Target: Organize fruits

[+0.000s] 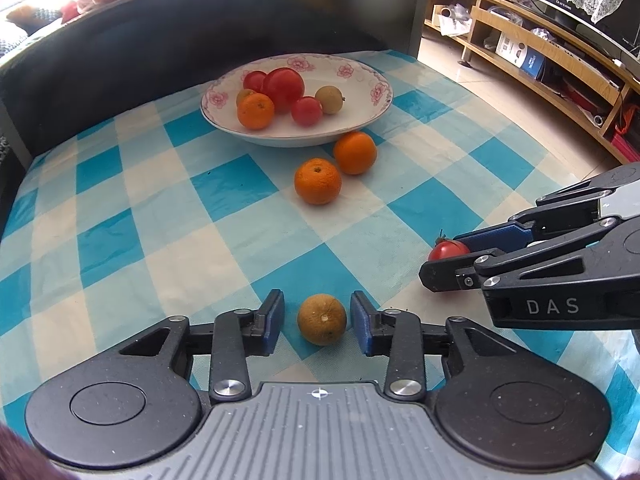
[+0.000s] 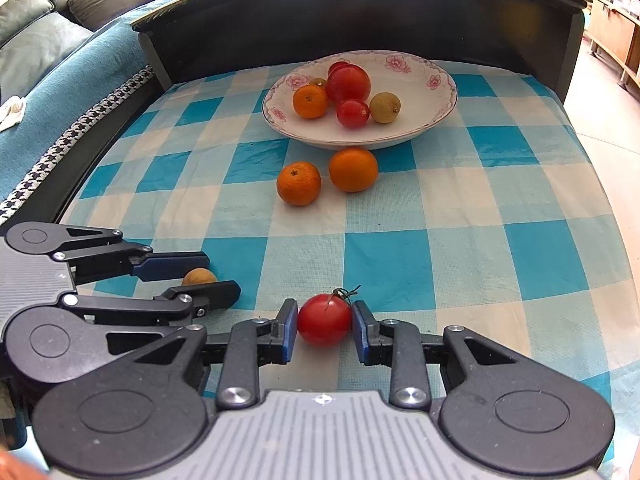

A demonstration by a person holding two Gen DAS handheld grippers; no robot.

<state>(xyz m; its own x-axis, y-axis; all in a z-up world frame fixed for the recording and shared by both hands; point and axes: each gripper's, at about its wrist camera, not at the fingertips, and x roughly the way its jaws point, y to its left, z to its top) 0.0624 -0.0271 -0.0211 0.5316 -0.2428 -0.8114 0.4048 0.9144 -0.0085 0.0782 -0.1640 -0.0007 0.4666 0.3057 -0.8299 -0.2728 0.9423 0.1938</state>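
A small brown round fruit (image 1: 321,319) lies on the blue checked cloth between the fingers of my left gripper (image 1: 317,304), with a gap on each side, so the pads do not touch it. My right gripper (image 2: 325,312) is shut on a red tomato (image 2: 324,322) with a green stem, low over the cloth. In the left wrist view the right gripper (image 1: 440,258) and tomato (image 1: 446,249) appear at the right. Two oranges (image 1: 318,181) (image 1: 355,153) sit just in front of a white floral bowl (image 1: 352,120) holding tomatoes, an orange and brown fruit.
A dark raised panel (image 1: 200,32) walls the table's far and left sides. The table's right edge (image 2: 592,184) drops to a tiled floor, with wooden shelving (image 1: 540,64) beyond. A teal sofa (image 2: 60,92) stands to the left. Bare cloth lies between the grippers and the oranges.
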